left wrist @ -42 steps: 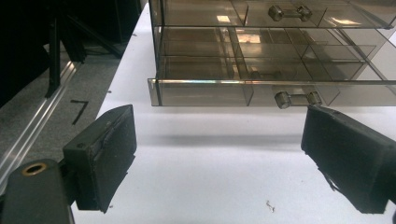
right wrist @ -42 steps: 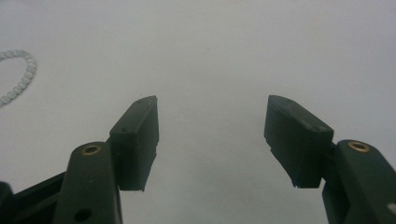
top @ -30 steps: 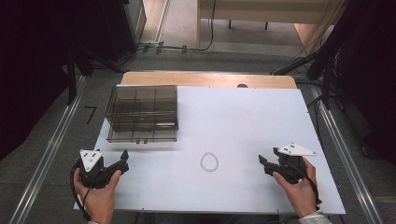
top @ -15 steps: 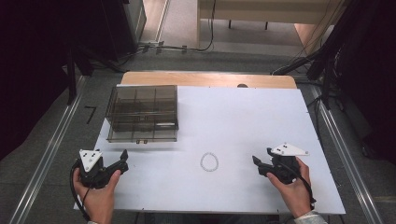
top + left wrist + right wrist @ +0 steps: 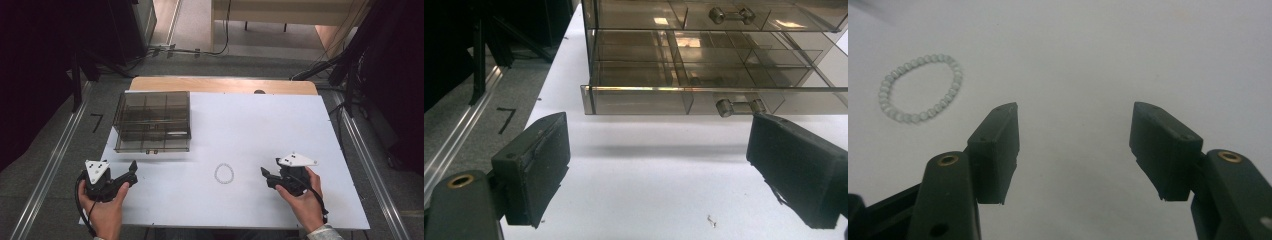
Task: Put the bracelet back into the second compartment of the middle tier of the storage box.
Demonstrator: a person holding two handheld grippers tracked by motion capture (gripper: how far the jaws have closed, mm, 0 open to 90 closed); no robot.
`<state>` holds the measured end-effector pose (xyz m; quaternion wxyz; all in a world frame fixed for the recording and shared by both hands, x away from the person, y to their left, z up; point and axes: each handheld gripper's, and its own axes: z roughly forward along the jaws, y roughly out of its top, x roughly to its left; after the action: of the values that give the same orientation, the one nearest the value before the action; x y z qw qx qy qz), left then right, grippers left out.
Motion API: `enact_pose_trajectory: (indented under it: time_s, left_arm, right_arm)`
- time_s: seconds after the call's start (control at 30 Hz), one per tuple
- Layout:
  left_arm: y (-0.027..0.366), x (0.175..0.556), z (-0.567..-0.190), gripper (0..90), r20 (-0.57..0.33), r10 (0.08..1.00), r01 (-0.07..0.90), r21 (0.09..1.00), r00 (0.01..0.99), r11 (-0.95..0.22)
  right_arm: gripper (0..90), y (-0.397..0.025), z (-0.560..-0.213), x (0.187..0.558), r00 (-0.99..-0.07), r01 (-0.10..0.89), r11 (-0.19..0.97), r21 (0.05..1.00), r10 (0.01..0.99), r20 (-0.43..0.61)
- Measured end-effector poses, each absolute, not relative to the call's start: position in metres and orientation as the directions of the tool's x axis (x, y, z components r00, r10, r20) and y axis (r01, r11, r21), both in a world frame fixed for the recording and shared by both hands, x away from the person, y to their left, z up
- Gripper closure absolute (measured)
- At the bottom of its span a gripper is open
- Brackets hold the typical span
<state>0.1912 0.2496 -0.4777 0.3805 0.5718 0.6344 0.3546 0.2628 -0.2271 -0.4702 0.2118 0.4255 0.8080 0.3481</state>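
Observation:
A pale bead bracelet (image 5: 224, 173) lies flat on the white table (image 5: 250, 125), ahead and left of my right gripper (image 5: 266, 176); in the right gripper view the bracelet (image 5: 920, 88) sits beyond the left jaw. My right gripper (image 5: 1075, 145) is open with nothing between its jaws. A smoky transparent drawer box (image 5: 152, 121) stands at the table's back left. My left gripper (image 5: 131, 172) rests near the front left edge, open and empty (image 5: 659, 170), facing the box (image 5: 704, 65), whose lower drawer stands slightly pulled out with a small handle (image 5: 740, 106).
The table's wooden far edge (image 5: 225, 85) borders a grey floor with cables. Metal rails (image 5: 50, 170) run along both sides. Dark equipment stands at the left and right.
My right gripper has moved left and slightly forward toward the bracelet. The left gripper has stayed in place.

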Motion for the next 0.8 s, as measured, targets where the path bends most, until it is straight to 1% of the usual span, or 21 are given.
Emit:
enact_pose_trajectory:
  time_s: [0.17,0.8]
  left_arm:
    - [0.249,0.191,-0.478,11.1,-0.079,0.995,0.454,0.886,-0.056,0.096]
    - [0.250,0.192,-0.478,11.1,-0.080,0.995,0.458,0.884,-0.052,0.095]
  right_arm:
    - [35.2,-0.214,-0.473,0.264,-0.573,0.535,0.409,0.739,0.819,-0.038]
    - [35.9,-0.194,-0.477,0.265,-0.601,0.536,0.421,0.731,0.799,-0.019]
